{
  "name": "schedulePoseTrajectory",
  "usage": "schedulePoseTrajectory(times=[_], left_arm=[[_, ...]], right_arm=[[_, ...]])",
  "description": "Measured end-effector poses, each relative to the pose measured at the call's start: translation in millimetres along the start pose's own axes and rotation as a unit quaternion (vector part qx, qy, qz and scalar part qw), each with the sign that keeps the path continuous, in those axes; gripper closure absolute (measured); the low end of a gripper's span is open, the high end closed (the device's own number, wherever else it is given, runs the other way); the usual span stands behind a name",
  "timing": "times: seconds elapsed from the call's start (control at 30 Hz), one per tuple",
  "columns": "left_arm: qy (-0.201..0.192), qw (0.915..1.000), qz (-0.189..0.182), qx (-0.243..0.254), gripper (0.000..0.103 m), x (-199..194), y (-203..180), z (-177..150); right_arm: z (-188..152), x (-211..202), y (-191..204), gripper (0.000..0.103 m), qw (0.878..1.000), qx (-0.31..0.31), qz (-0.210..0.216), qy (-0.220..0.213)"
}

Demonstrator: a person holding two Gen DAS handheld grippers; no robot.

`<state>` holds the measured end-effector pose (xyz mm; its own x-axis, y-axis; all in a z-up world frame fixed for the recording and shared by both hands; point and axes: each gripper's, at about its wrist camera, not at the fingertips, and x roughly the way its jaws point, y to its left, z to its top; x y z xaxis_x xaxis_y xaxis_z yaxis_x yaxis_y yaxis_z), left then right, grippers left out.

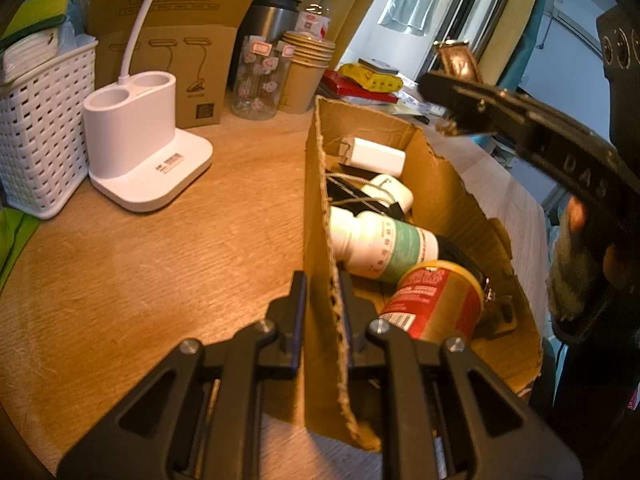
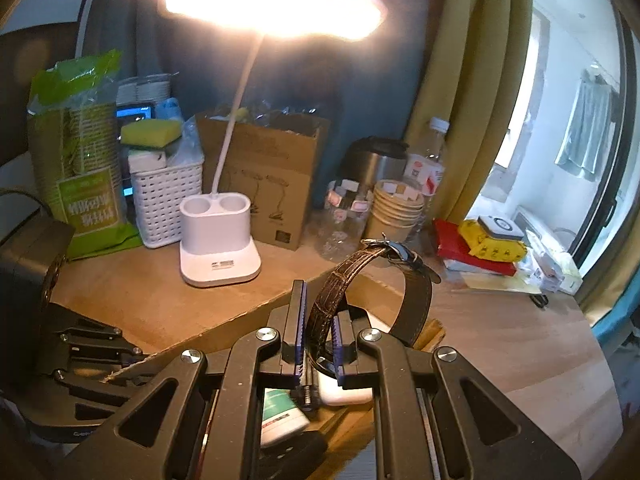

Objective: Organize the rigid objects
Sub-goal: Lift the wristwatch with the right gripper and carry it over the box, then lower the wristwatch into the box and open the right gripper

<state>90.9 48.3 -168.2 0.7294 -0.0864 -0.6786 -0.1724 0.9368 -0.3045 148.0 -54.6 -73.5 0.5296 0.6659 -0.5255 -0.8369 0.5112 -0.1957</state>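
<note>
While the left gripper (image 1: 322,308) pinches the near wall of the cardboard box (image 1: 460,200), one finger outside and one inside, the right gripper (image 2: 318,334) is clamped on a wristwatch (image 2: 360,280) by its brown strap. From those right fingers the strap runs up and forward, arches over at the buckle end and drops down again on the right, so the watch's long axis lies roughly along the fingers' own line, curled into a loop. Below and just behind the right fingertips the box interior shows: a green-labelled white bottle (image 2: 282,412) and a white charger (image 2: 344,394). In the left wrist view the right gripper hangs above the far right part of the box, with the bottle, a red and yellow jar (image 1: 436,300) and other small items lying beneath. The watch face is probably at the pinch itself, though the pads hide it. Judged from this, release turns on the watch being straight above open box floor, and the right hand is the only one placed to do it.
</note>
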Motion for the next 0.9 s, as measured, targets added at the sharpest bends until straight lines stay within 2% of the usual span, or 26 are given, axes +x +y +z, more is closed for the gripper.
schedulePoseTrajectory(times=[0.33, 0.53, 0.9], left_arm=[[0.0, 1.0, 0.0, 0.0, 0.087, 0, 0, 0], [0.0, 1.0, 0.0, 0.0, 0.087, 0, 0, 0], [-0.001, 1.0, 0.0, 0.0, 0.087, 0, -1, 0]], right_arm=[[-15, 18, 8, 0.091, 0.999, 0.001, 0.014, 0.033], [-28, 34, 8, 0.09, 0.998, 0.001, 0.013, 0.063], [-39, 39, -2, 0.085, 0.996, 0.016, 0.007, 0.087]])
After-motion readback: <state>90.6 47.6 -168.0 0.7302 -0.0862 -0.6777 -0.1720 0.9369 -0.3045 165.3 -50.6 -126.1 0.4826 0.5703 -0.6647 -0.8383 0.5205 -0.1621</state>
